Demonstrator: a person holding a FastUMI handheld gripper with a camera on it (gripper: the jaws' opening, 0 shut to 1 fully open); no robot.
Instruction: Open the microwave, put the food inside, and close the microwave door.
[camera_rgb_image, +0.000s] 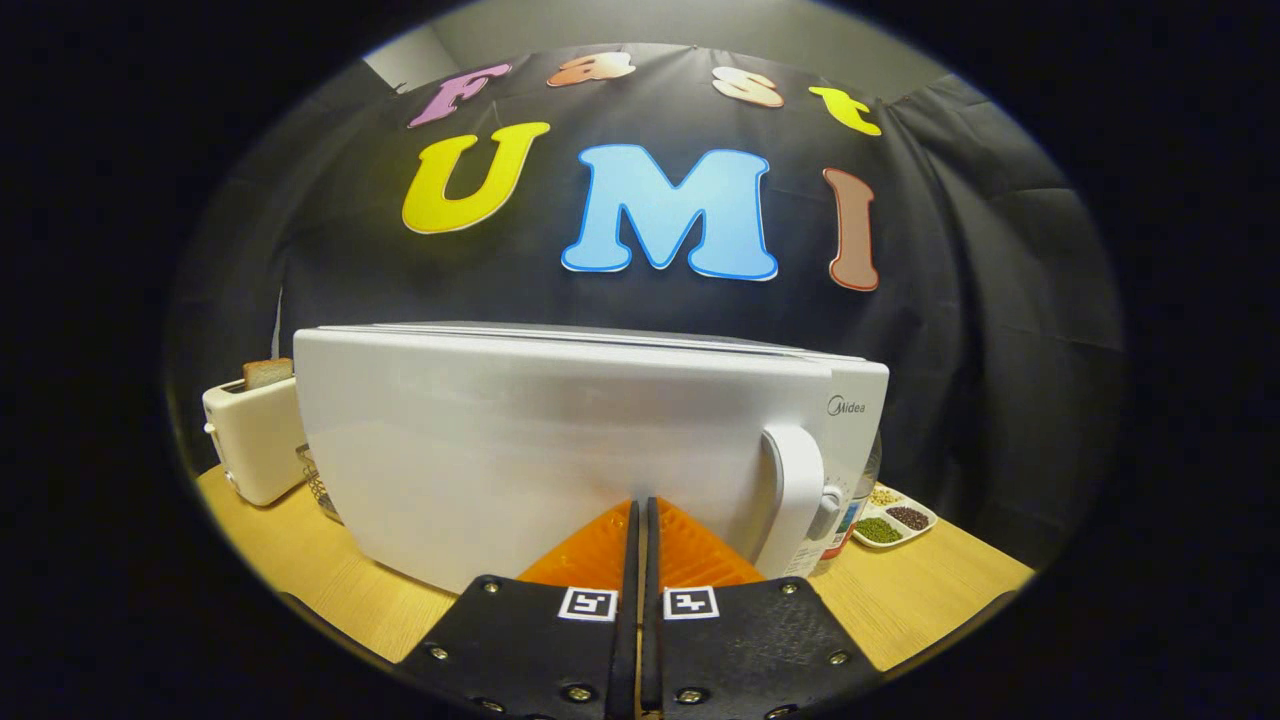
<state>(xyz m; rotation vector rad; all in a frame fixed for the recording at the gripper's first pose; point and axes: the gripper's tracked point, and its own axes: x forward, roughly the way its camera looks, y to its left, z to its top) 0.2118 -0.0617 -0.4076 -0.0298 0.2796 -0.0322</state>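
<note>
Gripper (640, 508) orange fingers pressed together, empty, tips at my white microwave's closed door (560, 450); light wooden tabletop (300, 560) beneath.

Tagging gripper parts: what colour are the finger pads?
Orange, ribbed finger pads, clearest in the gripper view; gripper shut, tips at the white microwave door.

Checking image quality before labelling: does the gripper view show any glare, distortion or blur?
Gripper view: fisheye bends the microwave's top edge into a curve; soft sheen on its white door, no harsh glare; gripper with jaws closed, sharp against the door; toaster dimmer beside it, near the darkened rim.
</note>
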